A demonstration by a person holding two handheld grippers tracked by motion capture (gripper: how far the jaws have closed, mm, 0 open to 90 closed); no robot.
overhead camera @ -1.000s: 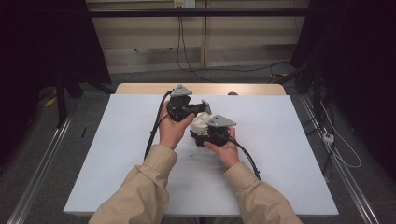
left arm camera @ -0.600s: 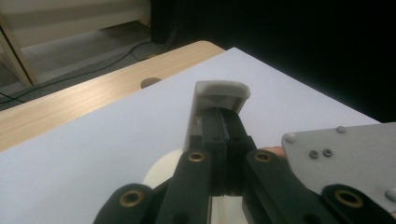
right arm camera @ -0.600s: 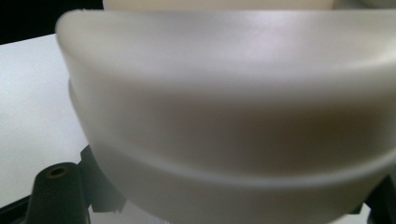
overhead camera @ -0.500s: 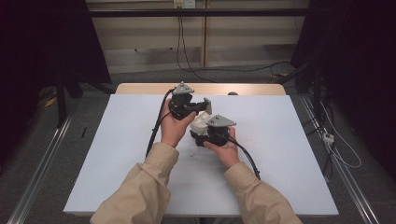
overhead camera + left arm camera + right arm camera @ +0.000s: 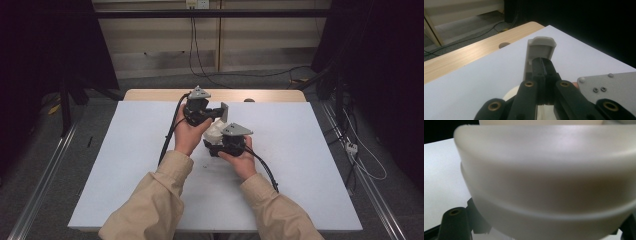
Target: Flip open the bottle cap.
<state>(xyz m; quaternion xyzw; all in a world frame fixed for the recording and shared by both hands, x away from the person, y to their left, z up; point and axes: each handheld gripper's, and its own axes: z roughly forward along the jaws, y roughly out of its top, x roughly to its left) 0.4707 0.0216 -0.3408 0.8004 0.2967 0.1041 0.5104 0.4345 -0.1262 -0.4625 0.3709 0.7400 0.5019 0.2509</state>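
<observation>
Left hand-held gripper (image 5: 216,111) just behind right hand-held gripper (image 5: 216,142), on table (image 5: 125,165).

A white sheet (image 5: 310,165) covers most of the bench (image 5: 150,95), whose bare wooden strip along the far edge has a round hole (image 5: 249,100), while black cables (image 5: 210,75) trail across the grey floor (image 5: 45,160) beyond it.

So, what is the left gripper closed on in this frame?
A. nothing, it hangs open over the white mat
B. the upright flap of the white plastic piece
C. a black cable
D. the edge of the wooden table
B: in the left gripper view the left gripper has its jaws together on the thin upright flap of the white plastic piece, above the white mat.
</observation>
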